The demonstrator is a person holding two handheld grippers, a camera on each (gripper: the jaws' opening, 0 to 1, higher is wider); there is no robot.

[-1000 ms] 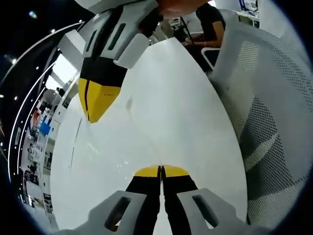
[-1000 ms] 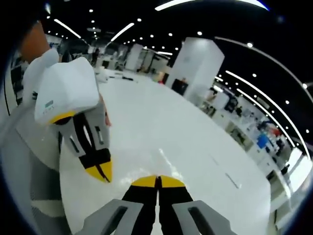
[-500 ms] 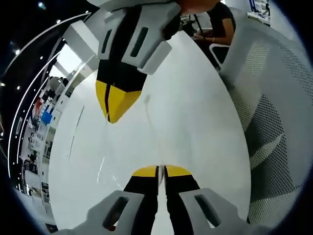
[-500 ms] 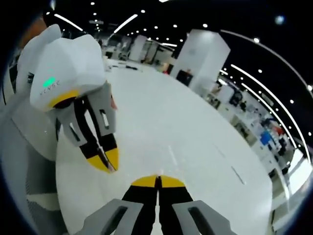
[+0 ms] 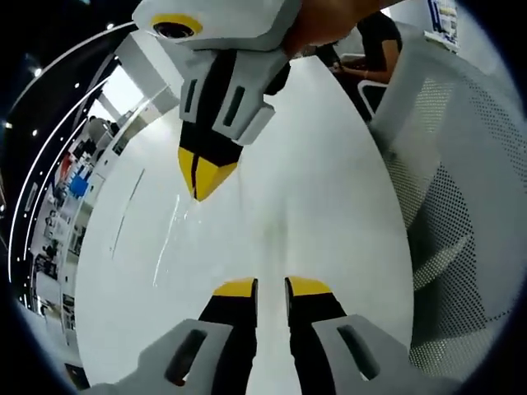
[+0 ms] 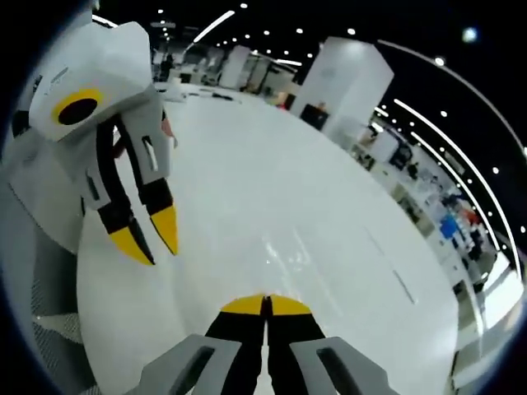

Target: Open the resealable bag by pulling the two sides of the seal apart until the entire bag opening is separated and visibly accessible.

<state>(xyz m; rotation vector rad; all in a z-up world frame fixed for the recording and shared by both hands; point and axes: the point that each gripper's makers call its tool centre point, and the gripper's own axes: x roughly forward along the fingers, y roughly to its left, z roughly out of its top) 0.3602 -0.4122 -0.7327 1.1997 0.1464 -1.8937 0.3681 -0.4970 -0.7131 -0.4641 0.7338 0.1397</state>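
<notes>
Item one, the left gripper (image 5: 272,288): in the left gripper view we see its two yellow-tipped jaws rising from the bottom with a plain gap between them, nothing held in that gap; in the right gripper view (image 6: 150,237) we find it at the upper left, tips likewise parted. Item two, the right gripper (image 6: 265,304): in its own view the jaws meet tip to tip; in the left gripper view (image 5: 200,177) it comes down from the top, its yellow point closed, with a hand (image 5: 329,16) on its body. Item three, the resealable bag (image 5: 169,239): clear film that we make out only as faint bright streaks, running from the closed tip of the right gripper down toward the left gripper's side, over the table; in the right gripper view (image 6: 276,251) we note the same glints just beyond the closed jaws, so we read those jaws as pinched on its edge. We cannot make out the seal or whether the mouth is parted. Item four, the white table (image 5: 329,206) beneath both grippers. Item five, a white mesh chair (image 5: 461,206) beside the table. Item six, a seated person (image 5: 370,41) at the table's far end. Item seven, a white column (image 6: 350,78) in the hall behind.
</notes>
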